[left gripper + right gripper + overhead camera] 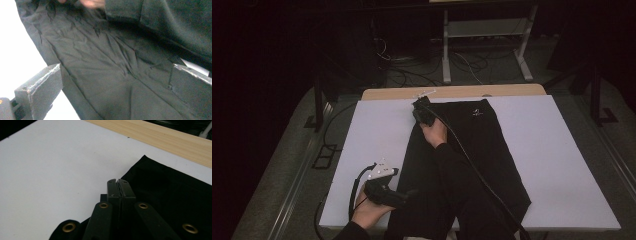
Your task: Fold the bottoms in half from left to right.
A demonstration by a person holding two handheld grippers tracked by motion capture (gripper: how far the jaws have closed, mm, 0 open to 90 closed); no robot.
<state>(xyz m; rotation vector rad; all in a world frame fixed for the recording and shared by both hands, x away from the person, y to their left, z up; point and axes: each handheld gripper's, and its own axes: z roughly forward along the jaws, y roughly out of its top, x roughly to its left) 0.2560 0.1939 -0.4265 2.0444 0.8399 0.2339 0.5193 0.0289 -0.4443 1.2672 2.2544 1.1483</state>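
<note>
A dim room surrounds the table [562, 165], whose white top leaves a strip of pale wood [452, 92] bare along the far edge; behind it stands a white metal frame [484, 45] amid loose cables [412, 67] on the floor. A black garment [484, 150] lies down the middle of the white top, from far edge to near edge. The right gripper [422, 111] sits at the garment's far left corner, jaws pressed together on the fabric edge there. The left gripper [404, 196] rests at the near edge, jaws spread wide over the cloth.
</note>
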